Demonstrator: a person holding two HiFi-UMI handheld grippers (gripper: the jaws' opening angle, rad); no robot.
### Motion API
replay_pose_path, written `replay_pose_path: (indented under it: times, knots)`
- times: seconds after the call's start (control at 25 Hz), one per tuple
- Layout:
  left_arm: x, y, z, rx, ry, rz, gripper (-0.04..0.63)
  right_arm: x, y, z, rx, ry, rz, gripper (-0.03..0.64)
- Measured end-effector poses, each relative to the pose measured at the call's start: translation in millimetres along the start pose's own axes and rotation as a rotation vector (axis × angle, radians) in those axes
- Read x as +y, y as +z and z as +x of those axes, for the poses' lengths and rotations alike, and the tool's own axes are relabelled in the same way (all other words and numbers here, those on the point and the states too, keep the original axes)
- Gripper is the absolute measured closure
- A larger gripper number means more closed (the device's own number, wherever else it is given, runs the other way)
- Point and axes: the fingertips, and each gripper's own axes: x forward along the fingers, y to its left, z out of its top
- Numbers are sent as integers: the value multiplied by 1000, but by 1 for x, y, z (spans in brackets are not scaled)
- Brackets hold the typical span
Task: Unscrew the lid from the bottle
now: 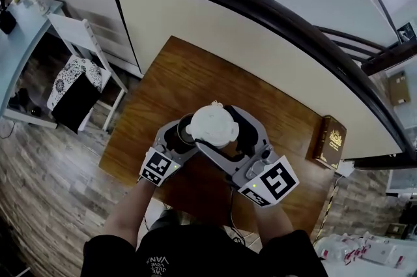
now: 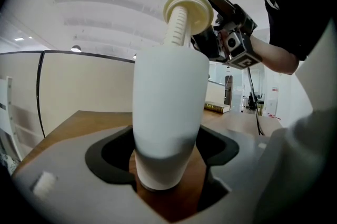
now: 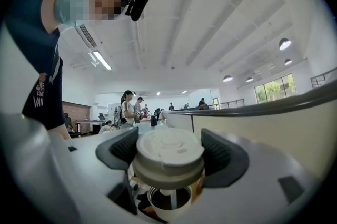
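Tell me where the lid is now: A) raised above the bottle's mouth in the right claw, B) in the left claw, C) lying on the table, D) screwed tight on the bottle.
A: the right claw grips the lid, lifted off the bottle, whose open mouth shows below it; the left claw holds the bottle's body.

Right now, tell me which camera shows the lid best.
The right gripper view: the lid fills the centre, gripped by the right tongs, top and rim plain. The left gripper view shows its underside and ribbed stem above the bottle. The head view shows only its top, small.
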Motion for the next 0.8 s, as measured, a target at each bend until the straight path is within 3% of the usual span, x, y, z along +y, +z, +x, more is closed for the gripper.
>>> replay_pose_path:
  times: [0.28, 0.48, 0.68, 0.8]
  knots:
    - [1, -3, 1, 30, 3, -2, 229, 5, 39, -26, -71, -52, 2, 268]
    - [-1, -17, 0, 111, -10, -4, 227, 11, 58, -45, -111, -98, -4, 268]
    - [0, -6, -19, 71, 13, -18, 227, 20, 61, -61, -125, -139, 7, 268]
    - [1, 1, -42, 61, 66, -27, 227, 27, 56, -69, -128, -164, 29, 268]
